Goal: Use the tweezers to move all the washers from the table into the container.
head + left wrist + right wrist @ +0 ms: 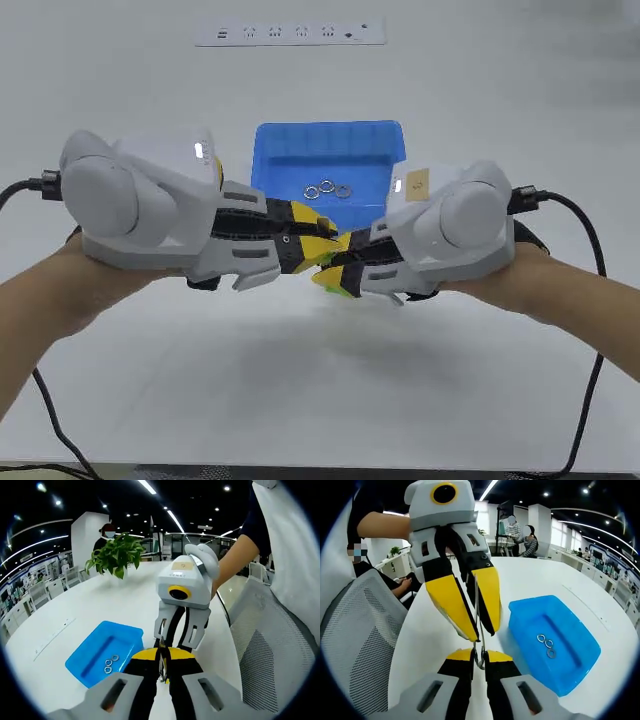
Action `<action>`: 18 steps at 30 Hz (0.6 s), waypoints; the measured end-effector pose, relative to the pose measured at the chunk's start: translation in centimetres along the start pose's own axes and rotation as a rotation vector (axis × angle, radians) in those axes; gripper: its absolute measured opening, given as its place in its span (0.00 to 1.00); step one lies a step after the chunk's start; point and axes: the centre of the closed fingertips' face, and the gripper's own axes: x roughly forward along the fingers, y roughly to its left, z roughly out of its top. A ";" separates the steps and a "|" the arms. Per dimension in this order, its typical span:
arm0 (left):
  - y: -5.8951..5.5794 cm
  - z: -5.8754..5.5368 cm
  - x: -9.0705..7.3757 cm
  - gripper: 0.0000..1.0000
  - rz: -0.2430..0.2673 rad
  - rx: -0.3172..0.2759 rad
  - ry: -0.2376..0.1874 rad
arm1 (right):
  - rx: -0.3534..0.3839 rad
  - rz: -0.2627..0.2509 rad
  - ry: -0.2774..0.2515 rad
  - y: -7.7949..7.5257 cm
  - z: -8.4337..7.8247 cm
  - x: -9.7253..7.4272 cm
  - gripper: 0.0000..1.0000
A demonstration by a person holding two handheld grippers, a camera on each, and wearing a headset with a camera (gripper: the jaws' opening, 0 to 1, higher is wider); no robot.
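Note:
The blue container (pixel 328 132) stands at the middle of the white table (pixel 320 400) with three metal washers (pixel 326 189) lying in it. In front of it my two grippers point at each other, tips meeting. The left gripper (pixel 322 245) is shut on the thin metal tweezers (pixel 477 611). My right gripper (pixel 338 266) is shut on the tweezers' other end (pixel 161 661). The washers (pixel 546 645) and the container (pixel 535 611) lie off to the side of the jaws in the right gripper view, and likewise the washers (pixel 111 663) in the left gripper view.
A white power strip (pixel 289 33) lies at the table's far edge. Black cables (pixel 590 300) trail from both grippers. A potted plant (pixel 116 555) stands further along the table. A mesh chair (pixel 360 635) sits beside the table, and people (pixel 520 535) sit behind.

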 end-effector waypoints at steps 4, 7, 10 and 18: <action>0.1 0.8 -0.7 0.09 0.021 -0.009 -0.032 | 0.009 -0.010 -0.003 -0.1 0.4 -0.6 0.09; 0.3 1.3 -1.2 0.09 0.044 -0.015 -0.056 | 0.012 -0.018 -0.005 -0.2 0.7 -1.1 0.09; 0.6 1.5 -1.8 0.10 0.067 -0.027 -0.070 | 0.014 -0.026 -0.009 -0.4 1.2 -1.4 0.09; 0.1 2.4 -3.0 0.16 0.082 -0.042 -0.112 | 0.002 -0.027 -0.019 -0.3 2.2 -1.8 0.09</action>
